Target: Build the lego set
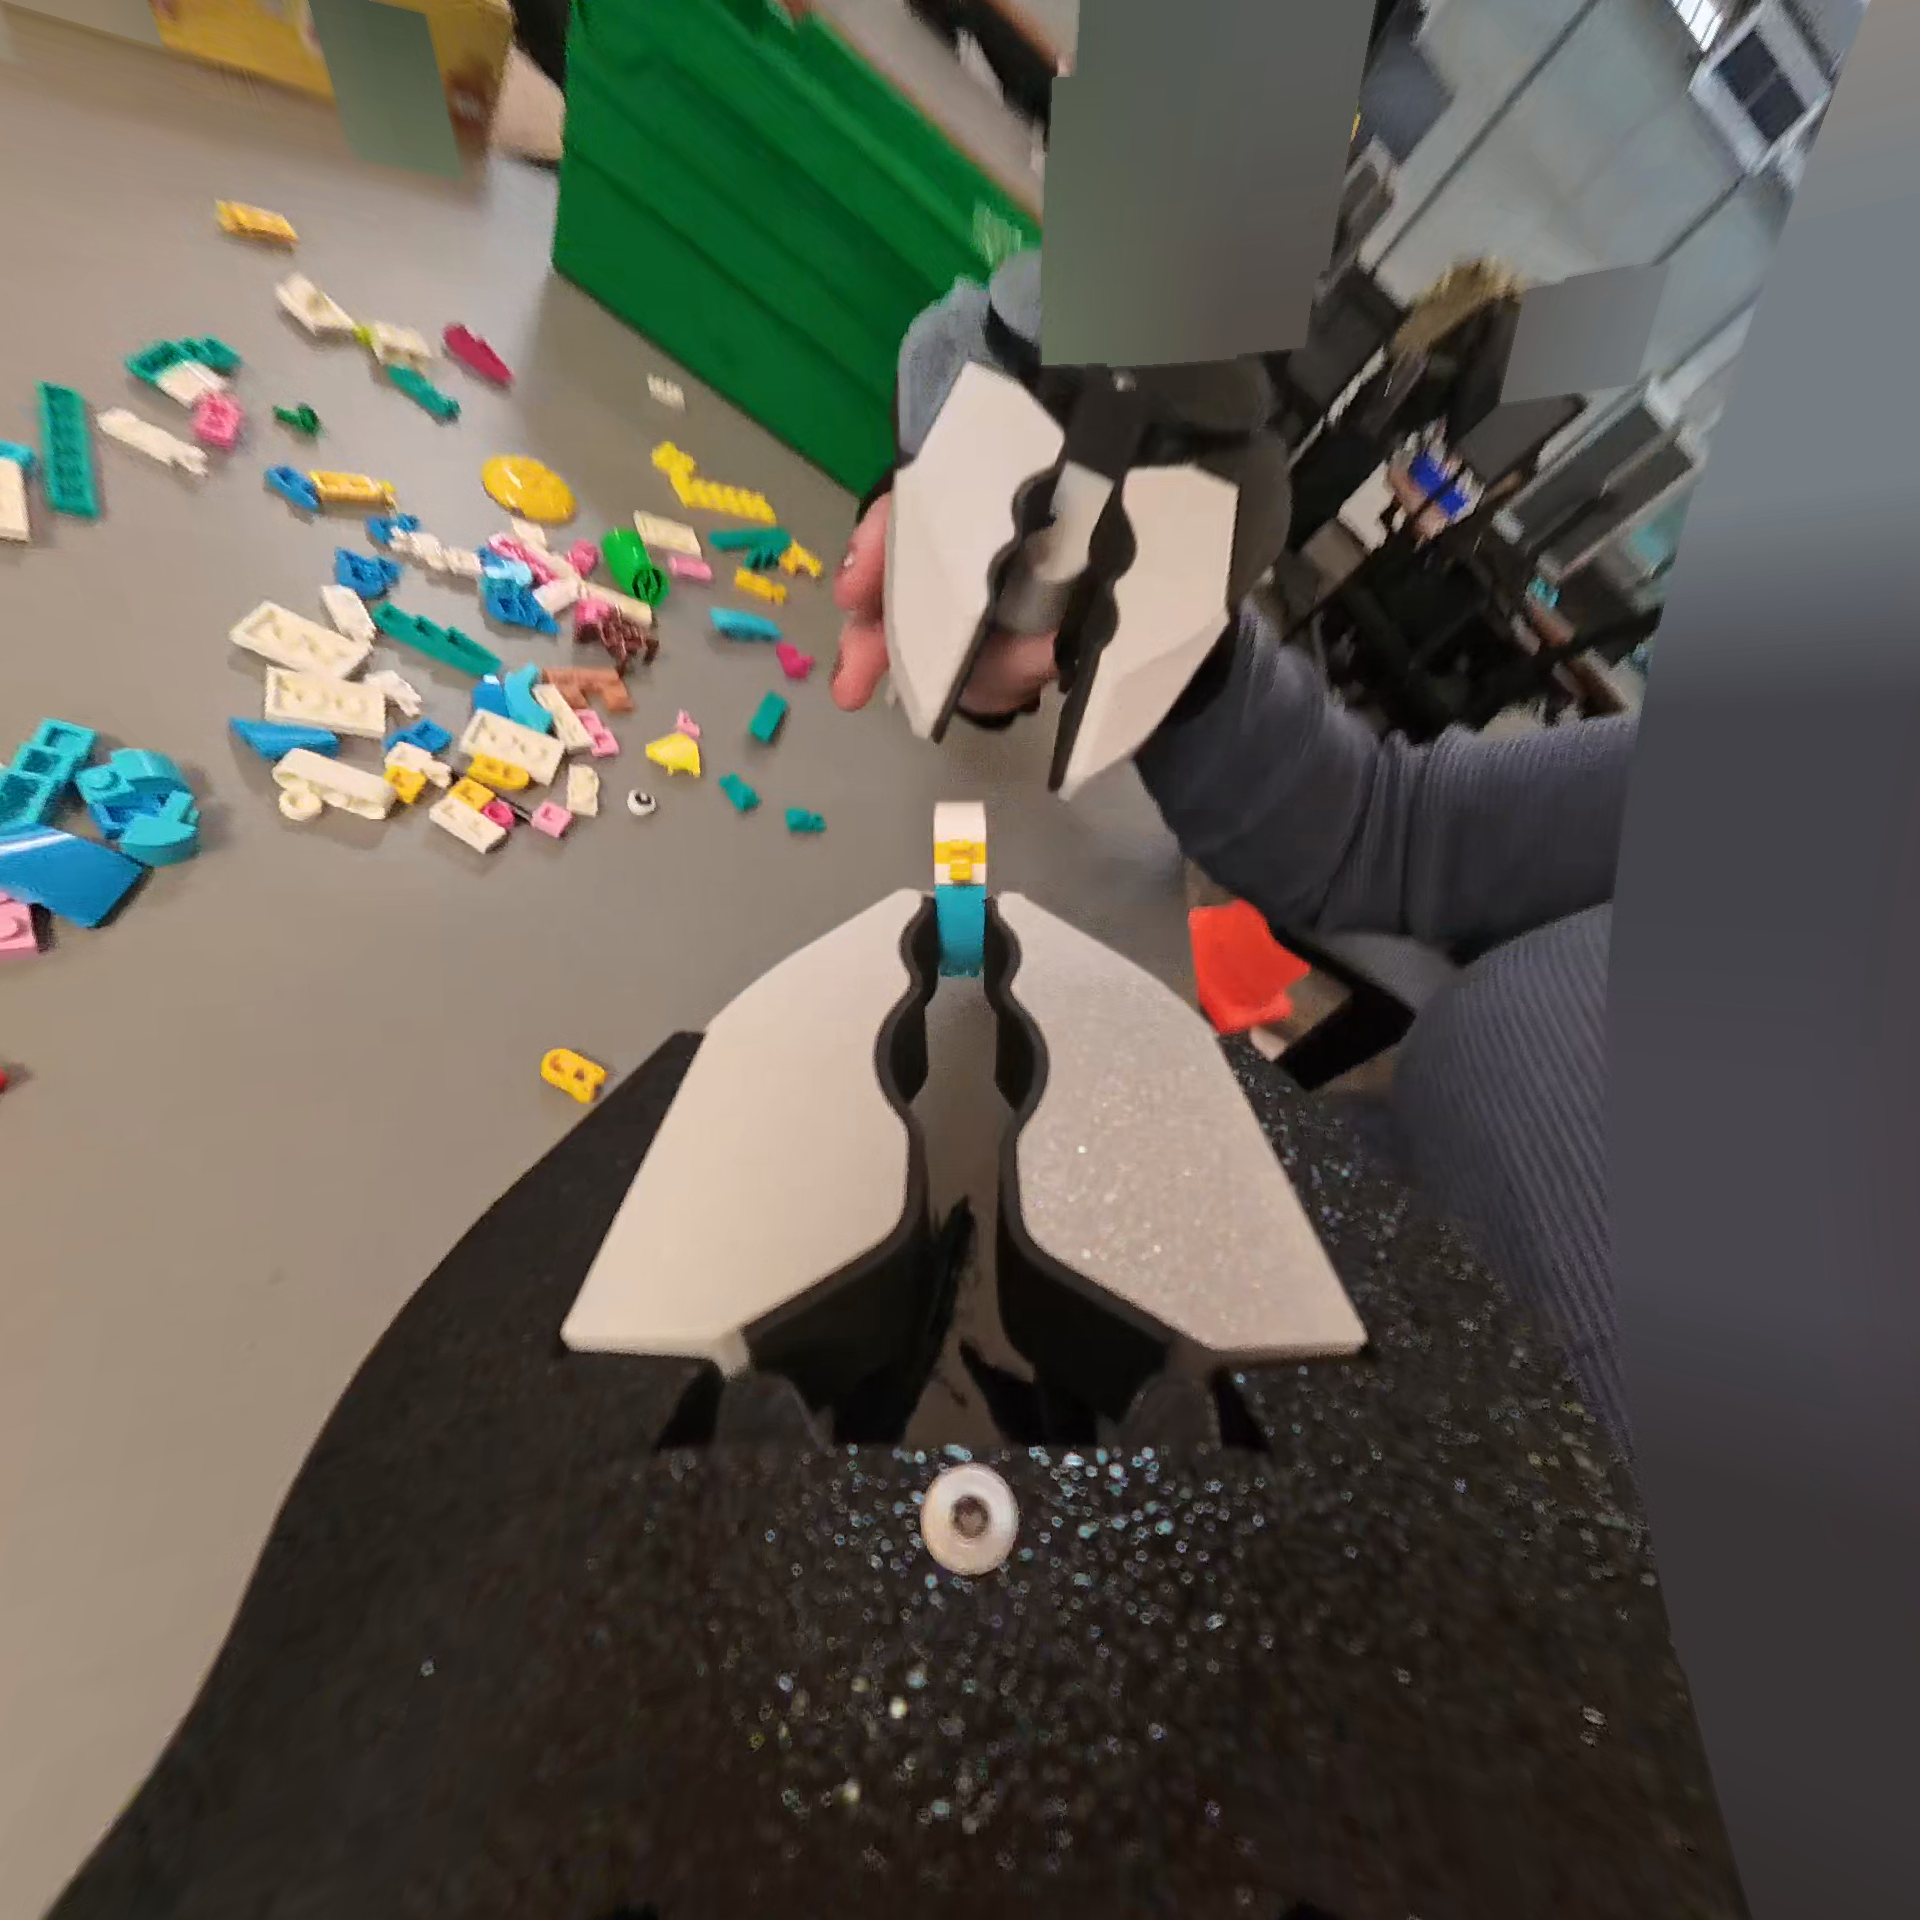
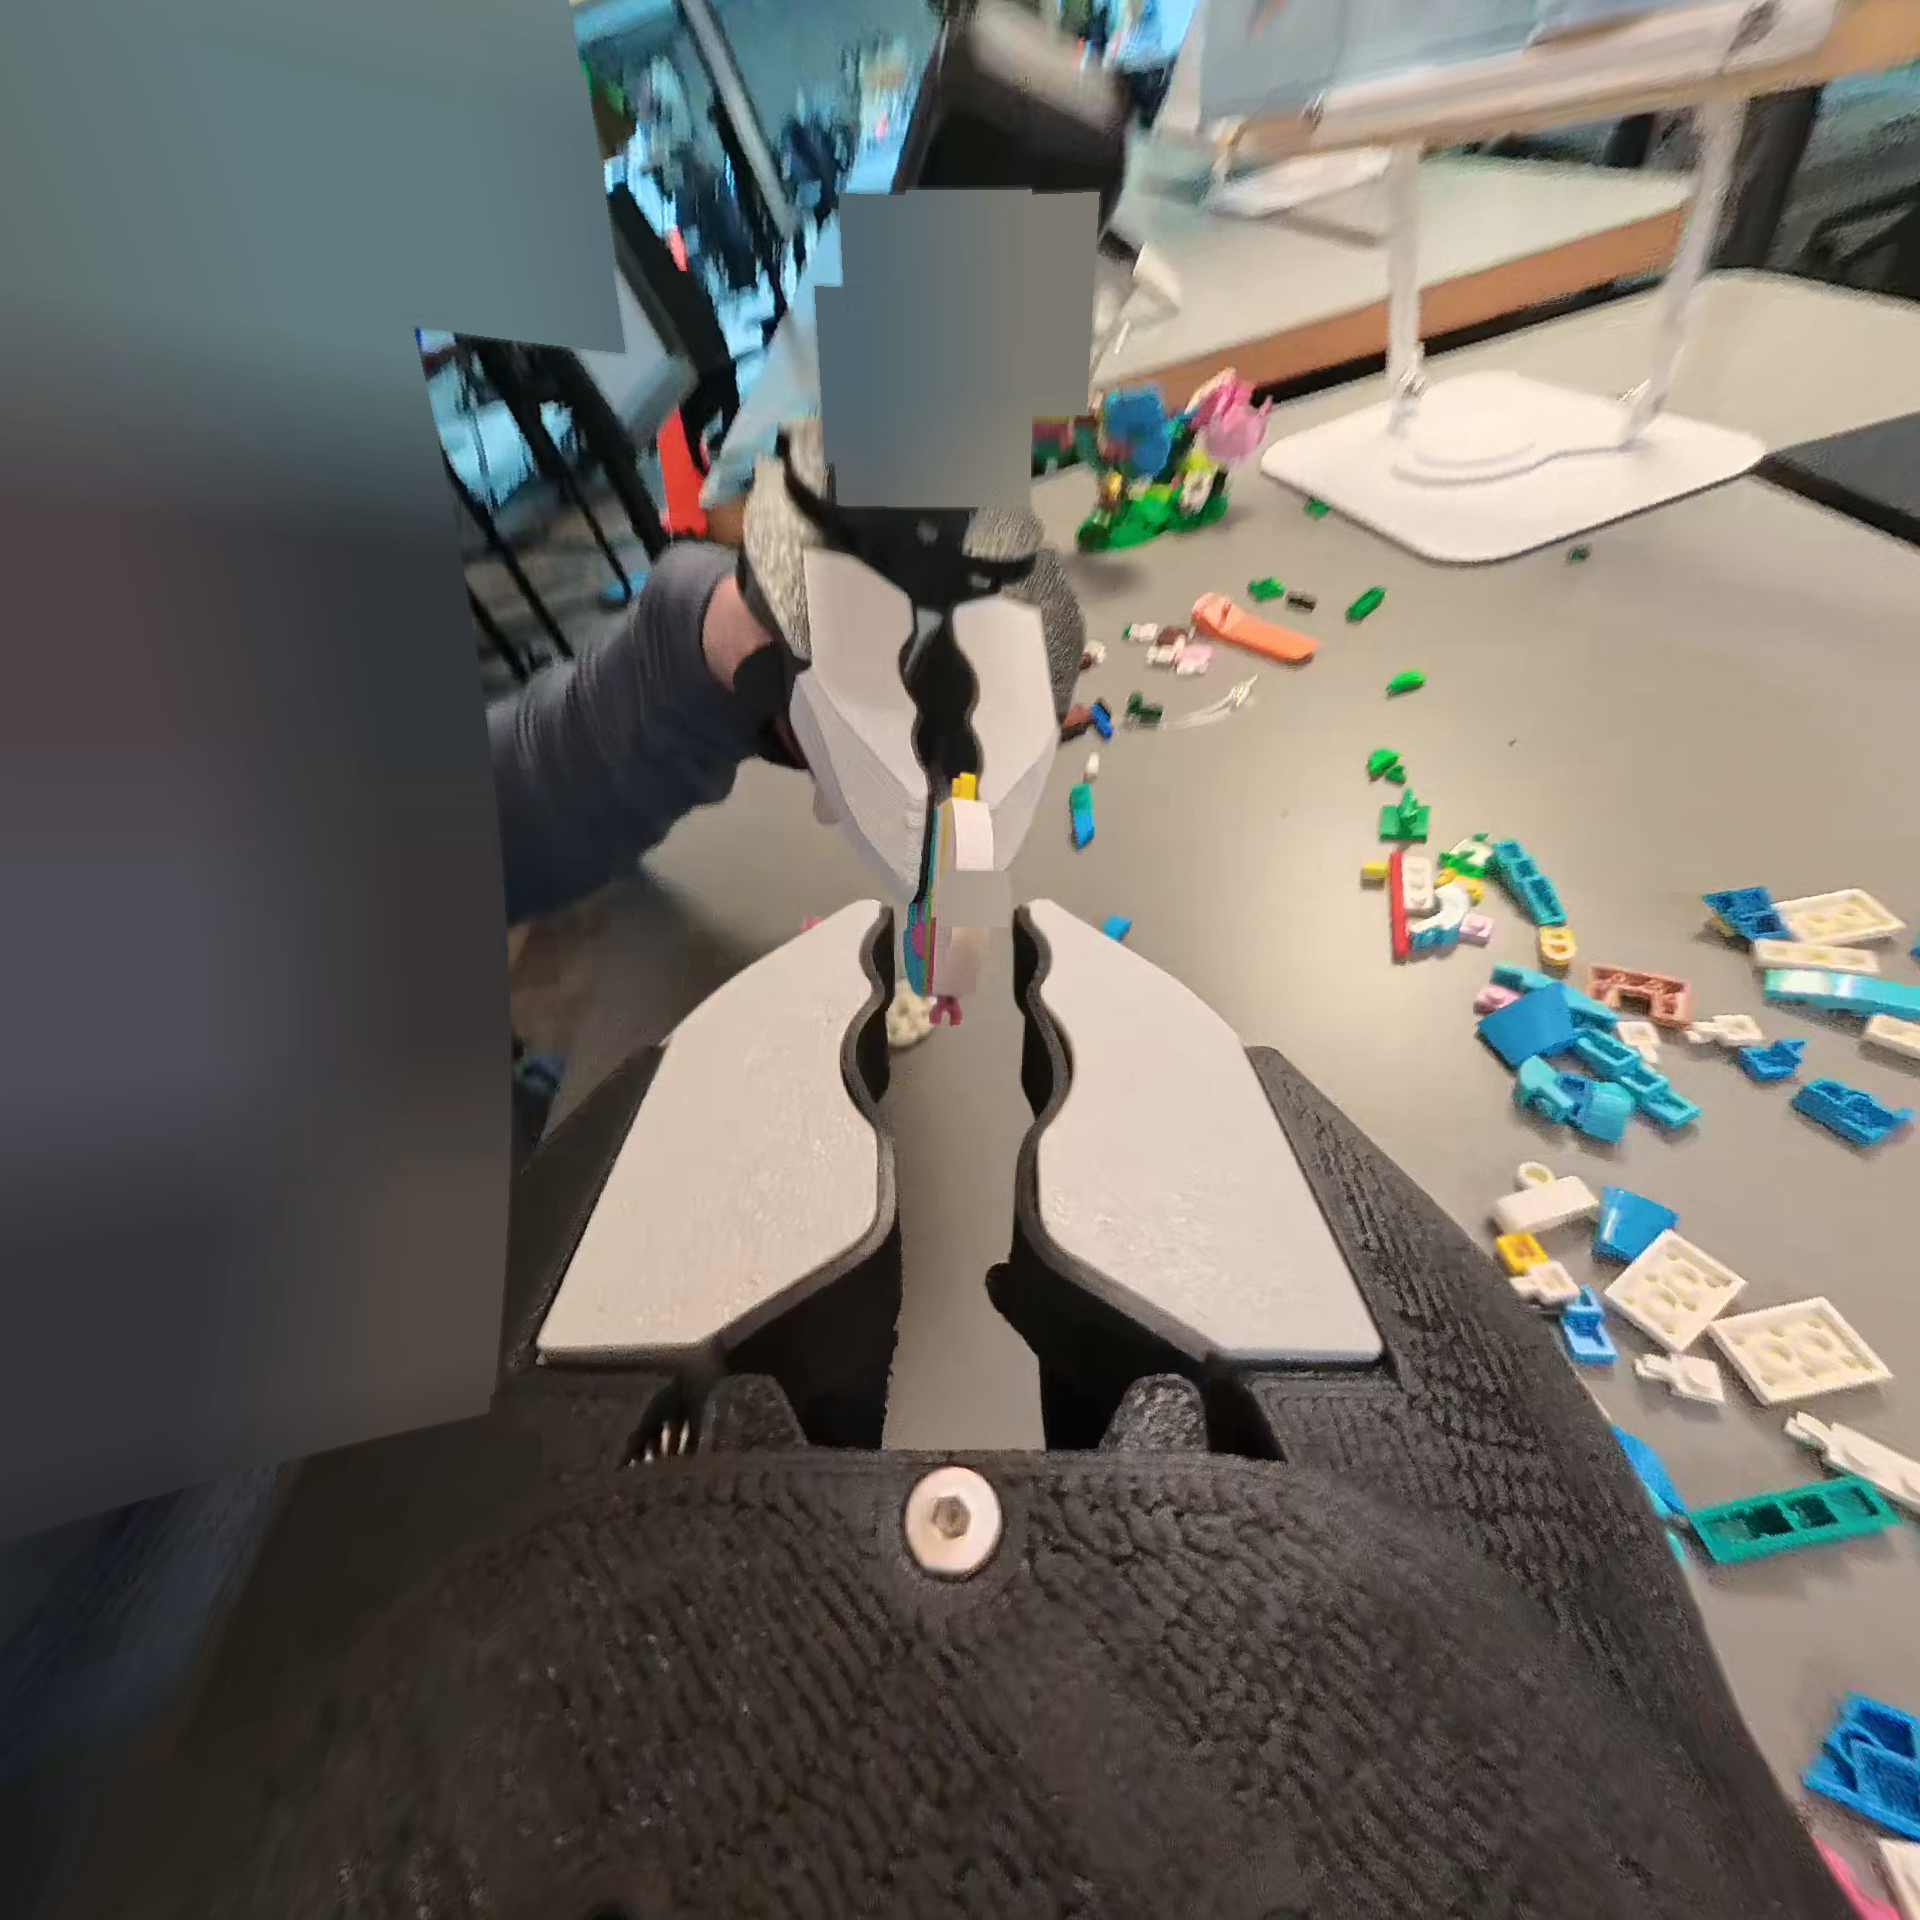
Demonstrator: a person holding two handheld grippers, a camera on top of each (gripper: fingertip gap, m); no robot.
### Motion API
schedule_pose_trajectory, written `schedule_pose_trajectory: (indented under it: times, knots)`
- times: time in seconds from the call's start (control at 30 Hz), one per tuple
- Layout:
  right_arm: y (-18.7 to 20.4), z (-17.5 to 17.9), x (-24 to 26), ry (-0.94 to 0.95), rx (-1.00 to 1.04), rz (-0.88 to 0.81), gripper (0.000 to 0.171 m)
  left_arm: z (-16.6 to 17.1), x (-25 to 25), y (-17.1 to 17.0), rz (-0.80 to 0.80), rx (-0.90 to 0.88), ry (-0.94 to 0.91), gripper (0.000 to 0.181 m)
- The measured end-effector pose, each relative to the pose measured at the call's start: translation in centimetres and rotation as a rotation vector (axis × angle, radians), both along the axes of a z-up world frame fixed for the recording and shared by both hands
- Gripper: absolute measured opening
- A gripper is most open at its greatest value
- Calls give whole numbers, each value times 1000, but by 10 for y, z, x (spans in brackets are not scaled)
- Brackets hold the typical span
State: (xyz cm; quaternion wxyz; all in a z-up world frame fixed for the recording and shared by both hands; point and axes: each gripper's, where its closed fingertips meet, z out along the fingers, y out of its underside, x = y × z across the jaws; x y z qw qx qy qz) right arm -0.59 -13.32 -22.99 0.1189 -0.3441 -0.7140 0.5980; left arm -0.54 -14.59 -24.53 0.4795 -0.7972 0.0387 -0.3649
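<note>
My left gripper (image 1: 958, 909) is shut on a small lego assembly (image 1: 958, 844) of teal, yellow and white pieces, which sticks out past its tips above the grey table (image 1: 312, 1039). My right gripper (image 1: 997, 753) faces it from just beyond, jaws apart and empty. In the right wrist view, my right gripper (image 2: 951, 923) is open, and the assembly (image 2: 975, 836) hangs from the left gripper (image 2: 961, 847) down into the gap between the right fingertips. I cannot tell if they touch it.
Many loose lego pieces (image 1: 468, 644) lie on the table's left, and more (image 2: 1662, 1039) show in the right wrist view. A green box (image 1: 748, 229) stands behind. A flower build (image 2: 1164, 457), a white stand base (image 2: 1507, 468) and an orange separator (image 2: 1252, 634) sit farther off. My left and right fingertips are right by each other.
</note>
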Motion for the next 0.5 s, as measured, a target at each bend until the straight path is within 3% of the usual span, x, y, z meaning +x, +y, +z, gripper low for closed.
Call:
schedule_pose_trajectory:
  times: [0.1,0.2,0.27,0.33,0.5]
  knots:
    - [-12,-15,4,-56,97,79,21,-7,8,0,-54,-47,82,8]
    - [-14,-20,2,-67,122,90,9,-10,12,-2,-81,-59,134,8]
    - [-11,-14,-4,-38,72,40,8,-5,4,2,-18,-23,137,9]
    - [-4,-4,-14,11,-3,-43,7,4,-7,4,47,25,93,22]
    - [3,15,-24,72,-217,-121,6,9,-16,3,83,87,0,30]
